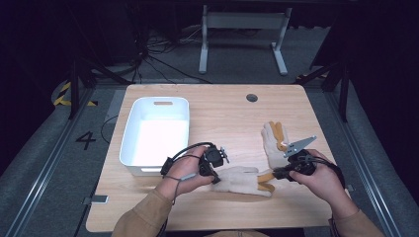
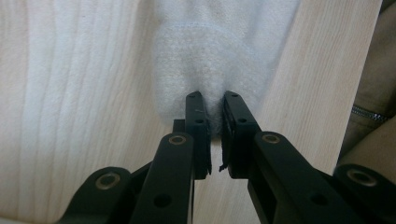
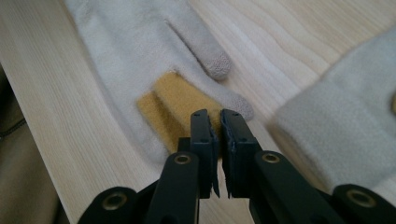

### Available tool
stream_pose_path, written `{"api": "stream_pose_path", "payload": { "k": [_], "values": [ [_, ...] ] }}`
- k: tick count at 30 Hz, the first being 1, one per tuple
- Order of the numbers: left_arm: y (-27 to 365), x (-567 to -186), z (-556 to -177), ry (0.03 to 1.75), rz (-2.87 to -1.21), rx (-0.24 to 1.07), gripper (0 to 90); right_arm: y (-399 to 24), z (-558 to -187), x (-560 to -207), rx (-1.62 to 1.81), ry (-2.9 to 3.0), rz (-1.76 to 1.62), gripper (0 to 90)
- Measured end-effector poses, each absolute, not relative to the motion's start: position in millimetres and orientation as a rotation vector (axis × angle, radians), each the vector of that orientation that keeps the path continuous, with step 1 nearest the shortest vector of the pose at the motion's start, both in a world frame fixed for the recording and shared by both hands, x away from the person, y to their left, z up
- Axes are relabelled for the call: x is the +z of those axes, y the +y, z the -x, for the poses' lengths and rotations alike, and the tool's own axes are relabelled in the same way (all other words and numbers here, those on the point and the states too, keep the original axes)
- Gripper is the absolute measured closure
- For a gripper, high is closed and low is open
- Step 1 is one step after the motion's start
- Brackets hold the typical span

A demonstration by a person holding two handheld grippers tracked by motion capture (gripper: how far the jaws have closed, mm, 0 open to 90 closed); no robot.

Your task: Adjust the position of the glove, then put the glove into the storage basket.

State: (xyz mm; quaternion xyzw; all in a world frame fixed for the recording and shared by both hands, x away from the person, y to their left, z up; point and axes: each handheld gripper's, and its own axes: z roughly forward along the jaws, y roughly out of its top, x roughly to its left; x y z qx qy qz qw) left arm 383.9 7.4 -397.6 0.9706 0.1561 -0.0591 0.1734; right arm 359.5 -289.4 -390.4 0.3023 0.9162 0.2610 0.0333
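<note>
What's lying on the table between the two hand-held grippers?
A cream glove with yellow fingers stretches from the left gripper, which pinches its cuff, to the right gripper, pinching a yellow finger. The high view shows it.

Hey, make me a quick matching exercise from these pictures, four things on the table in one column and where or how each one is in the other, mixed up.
1. white bin
2. near glove
3. far glove
4. left gripper

A. shut on a fleece cuff
B. at the table's left, nothing in it
C. stretched between both grippers
D. lies right of centre, fingers pointing away

Pairs: 1-B, 2-C, 3-D, 4-A
</note>
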Motion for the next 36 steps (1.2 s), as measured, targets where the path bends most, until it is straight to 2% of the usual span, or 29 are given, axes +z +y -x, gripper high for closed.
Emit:
{"api": "stream_pose_path", "payload": {
  "k": [8, 10, 11, 12, 13, 14, 17, 22, 23, 25, 36],
  "values": [
    [0.7, -404.4, -386.1, 0.439, -2.794, -0.215, 81.1, -294.8, -362.1, -403.3, 0.784, 2.846, -0.971, 83.2],
    [1.5, -404.7, -387.4, 0.457, -2.774, -0.228, 78.9, -295.0, -363.2, -406.8, 0.781, 2.851, -0.984, 80.4],
    [1.5, -404.7, -387.4, 0.457, -2.774, -0.228, 75.7, -295.0, -363.2, -406.8, 0.781, 2.851, -0.984, 80.4],
    [2.2, -403.0, -387.4, 0.469, -2.770, -0.226, 71.8, -295.6, -364.2, -408.6, 0.777, 2.845, -0.982, 74.4],
    [2.2, -403.0, -387.4, 0.469, -2.770, -0.226, 67.8, -295.6, -364.2, -408.6, 0.777, 2.845, -0.982, 74.4],
    [4.5, -399.1, -386.8, 0.493, -2.737, -0.237, 61.3, -297.3, -364.7, -408.1, 0.792, 2.837, -0.994, 72.2],
    [7.8, -395.1, -386.8, 0.502, -2.725, -0.217, 56.3, -299.0, -365.0, -406.2, 0.794, 2.821, -0.989, 71.1],
    [14.2, -387.0, -387.9, 0.529, -2.675, -0.167, 55.9, -306.3, -365.4, -398.9, 0.809, 2.772, -0.996, 79.6],
    [16.3, -384.1, -388.9, 0.543, -2.659, -0.152, 56.1, -309.8, -365.1, -395.3, 0.815, 2.748, -0.997, 85.2],
    [17.9, -382.0, -389.3, 0.556, -2.640, -0.132, 56.4, -313.6, -365.7, -392.9, 0.826, 2.719, -0.988, 87.8],
    [26.4, -376.6, -392.9, 0.639, -2.567, -0.073, 54.9, -345.2, -380.1, -400.2, 0.782, 2.578, -1.130, 90.0]
  ]
}}
